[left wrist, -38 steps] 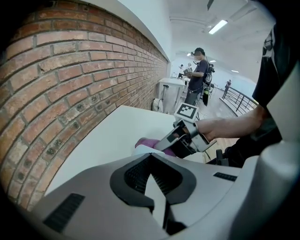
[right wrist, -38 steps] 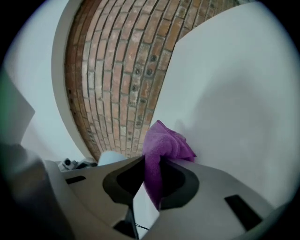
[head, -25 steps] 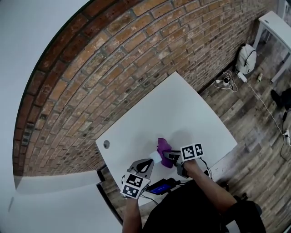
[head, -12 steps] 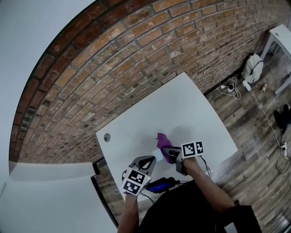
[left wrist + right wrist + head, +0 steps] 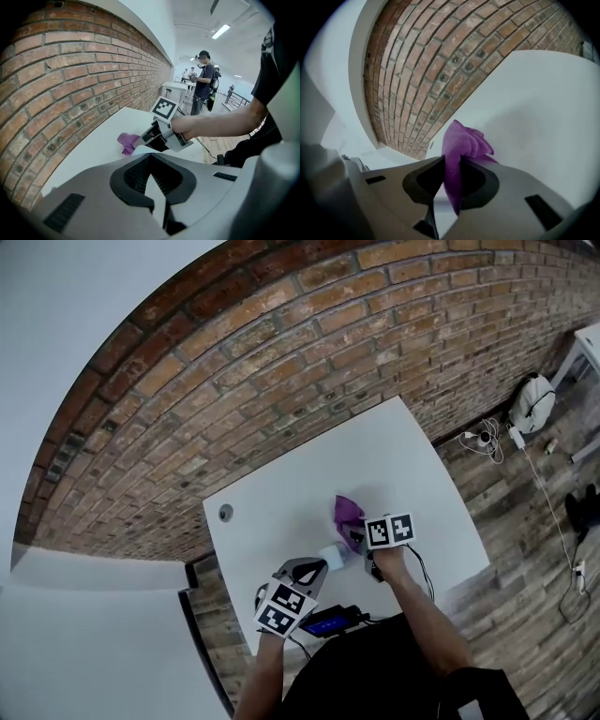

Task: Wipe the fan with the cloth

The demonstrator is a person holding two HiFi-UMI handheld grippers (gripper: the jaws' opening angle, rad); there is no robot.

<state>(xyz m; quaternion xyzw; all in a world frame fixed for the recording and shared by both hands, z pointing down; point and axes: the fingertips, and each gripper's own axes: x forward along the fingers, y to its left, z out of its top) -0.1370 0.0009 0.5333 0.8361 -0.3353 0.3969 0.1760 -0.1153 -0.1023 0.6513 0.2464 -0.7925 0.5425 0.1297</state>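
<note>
White table set against a brick wall, seen from above. At the near left is the left gripper, its cube printed with black-and-white square markers and its jaws pressed together. A small white fan sits just past their tips; whether they nip it cannot be told. At the near edge lies a dark device with a blue lit screen, its print too small to read. Right of the fan, the right gripper pinches a purple cloth. The cloth stands up beyond the jaws, just beside the fan on its far right.
</note>
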